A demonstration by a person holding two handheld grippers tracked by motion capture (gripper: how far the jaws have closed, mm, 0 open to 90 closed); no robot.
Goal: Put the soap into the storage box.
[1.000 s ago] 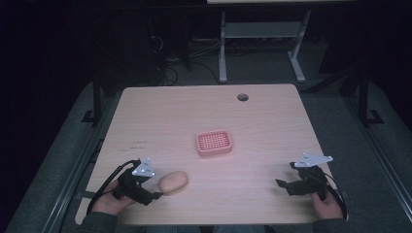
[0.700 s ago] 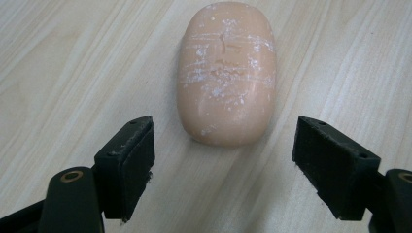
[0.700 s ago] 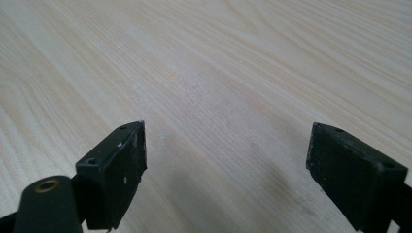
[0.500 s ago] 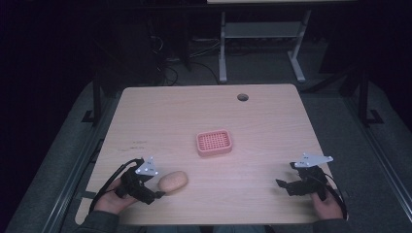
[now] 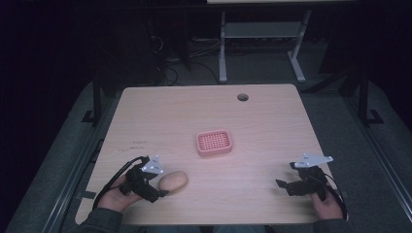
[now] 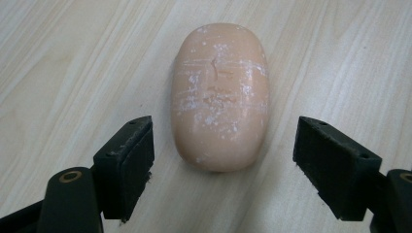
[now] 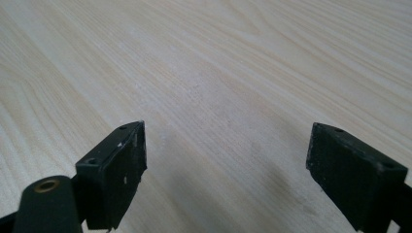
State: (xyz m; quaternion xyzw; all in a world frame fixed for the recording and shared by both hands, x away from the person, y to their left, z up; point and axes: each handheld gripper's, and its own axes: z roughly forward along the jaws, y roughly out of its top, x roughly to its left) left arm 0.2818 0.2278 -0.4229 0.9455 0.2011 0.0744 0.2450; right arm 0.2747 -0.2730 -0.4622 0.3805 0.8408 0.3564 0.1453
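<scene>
A peach-coloured oval bar of soap [image 5: 173, 181] lies on the wooden table [image 5: 252, 126] near its front left. My left gripper [image 5: 156, 187] stands open just left of it. In the left gripper view the soap [image 6: 219, 94] lies flat, its near end between the two black pads [image 6: 127, 162], which stand apart from it on both sides. My right gripper [image 5: 283, 187] rests open near the front right edge; in the right gripper view its jaws [image 7: 226, 170] stand wide apart over bare wood. A pink slotted soap dish [image 5: 214, 142] sits at the table's middle.
A round cable hole [image 5: 242, 97] is in the table's far right part. Beyond the far edge stand white table legs [image 5: 222, 48] and cables on a dark floor. Grey carpet flanks the table on both sides.
My left gripper has edged slightly toward the soap. The right gripper, soap and dish have stayed put.
</scene>
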